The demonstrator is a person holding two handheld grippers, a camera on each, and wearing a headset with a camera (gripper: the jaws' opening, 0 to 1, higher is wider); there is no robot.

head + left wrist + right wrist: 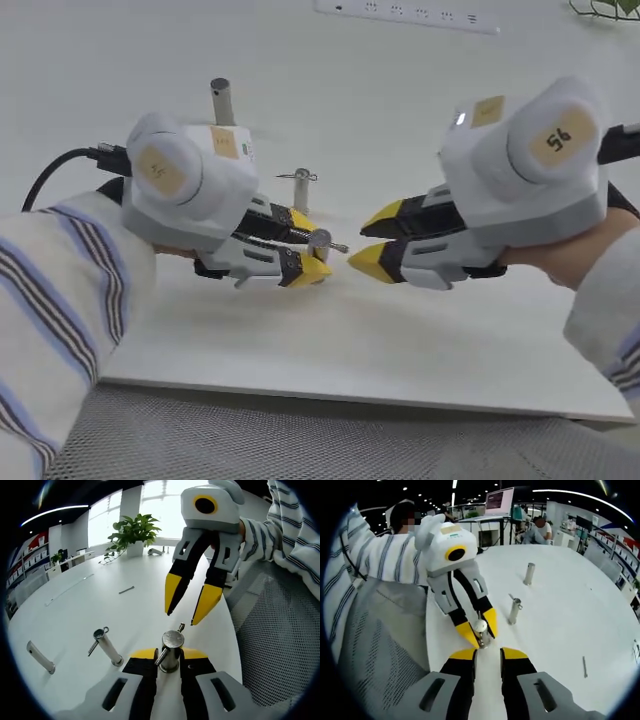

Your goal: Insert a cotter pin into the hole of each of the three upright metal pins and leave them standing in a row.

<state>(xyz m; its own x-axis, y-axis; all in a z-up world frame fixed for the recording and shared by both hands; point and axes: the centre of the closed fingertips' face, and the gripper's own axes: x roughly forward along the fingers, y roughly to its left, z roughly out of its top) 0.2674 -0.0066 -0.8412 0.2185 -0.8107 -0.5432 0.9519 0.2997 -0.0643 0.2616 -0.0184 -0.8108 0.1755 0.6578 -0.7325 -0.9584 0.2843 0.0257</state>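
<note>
My left gripper is shut on a short metal pin near the table's front edge, with a cotter pin through the pin's hole. My right gripper stands open just right of it, tips pointing at the pin, nothing between them. Behind stands a second pin with a cotter pin through it. Farther back left is a third pin, its hole bare. In the right gripper view the held pin sits just ahead of my open right gripper.
A loose cotter pin lies on the white table farther out. A power strip lies at the back edge, and a potted plant stands at the far end. A mesh chair is below the front edge.
</note>
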